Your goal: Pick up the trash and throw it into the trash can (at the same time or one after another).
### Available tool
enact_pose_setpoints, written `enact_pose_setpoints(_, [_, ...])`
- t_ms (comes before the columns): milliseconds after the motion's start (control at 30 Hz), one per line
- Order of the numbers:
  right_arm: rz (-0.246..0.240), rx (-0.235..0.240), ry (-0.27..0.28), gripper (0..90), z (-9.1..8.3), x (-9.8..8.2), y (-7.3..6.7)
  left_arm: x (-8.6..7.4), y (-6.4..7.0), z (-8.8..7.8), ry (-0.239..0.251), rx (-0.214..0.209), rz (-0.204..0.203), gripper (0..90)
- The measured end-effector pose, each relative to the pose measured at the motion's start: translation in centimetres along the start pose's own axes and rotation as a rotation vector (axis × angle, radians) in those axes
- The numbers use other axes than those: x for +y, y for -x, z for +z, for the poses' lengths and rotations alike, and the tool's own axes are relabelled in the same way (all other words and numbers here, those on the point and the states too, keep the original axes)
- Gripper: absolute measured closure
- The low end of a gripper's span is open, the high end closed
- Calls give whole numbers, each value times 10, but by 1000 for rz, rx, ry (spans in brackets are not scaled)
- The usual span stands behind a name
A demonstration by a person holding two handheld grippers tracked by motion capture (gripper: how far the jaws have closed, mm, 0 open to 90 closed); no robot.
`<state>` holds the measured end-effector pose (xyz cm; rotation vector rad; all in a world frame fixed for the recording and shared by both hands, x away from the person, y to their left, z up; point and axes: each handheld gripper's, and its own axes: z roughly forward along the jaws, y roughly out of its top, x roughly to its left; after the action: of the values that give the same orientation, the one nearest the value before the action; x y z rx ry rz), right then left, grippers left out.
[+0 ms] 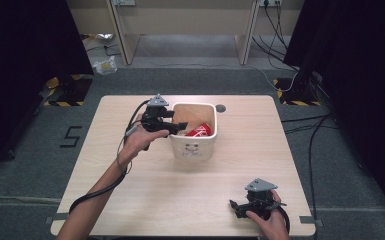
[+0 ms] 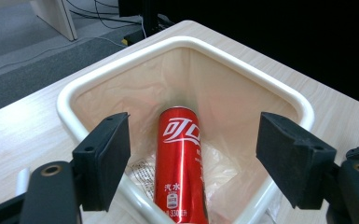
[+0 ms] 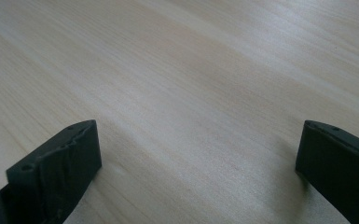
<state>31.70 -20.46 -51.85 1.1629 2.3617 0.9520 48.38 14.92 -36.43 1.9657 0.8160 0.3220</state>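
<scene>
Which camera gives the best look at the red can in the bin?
The left gripper view: the red can lies in plain sight inside the white bin. The high view shows the can small, part-hidden by the bin wall.

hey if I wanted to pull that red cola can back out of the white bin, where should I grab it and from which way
Probably across the round body of the red cola can, coming from straight above through the open top of the white bin. The can leans lengthwise inside on the plastic liner, so its curved sides face up. The left hand-held gripper already hangs over it, open, jaws either side.
</scene>
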Motion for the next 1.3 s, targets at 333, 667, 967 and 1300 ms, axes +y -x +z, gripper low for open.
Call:
enact_pose_setpoints(333, [1,0,0,3,0,0,0,-2,-7,-21,38,20,-17,243])
enact_pose_setpoints(667, [0,0,-1,3,0,0,0,-15,-27,-40,59,57,-58,200])
enact_pose_setpoints(967, [-2,-1,0,3,0,0,0,-28,-37,-51,71,87,-79,178])
enact_pose_setpoints(1300, [-2,-2,0,3,0,0,0,-50,-50,-49,47,122,-104,166])
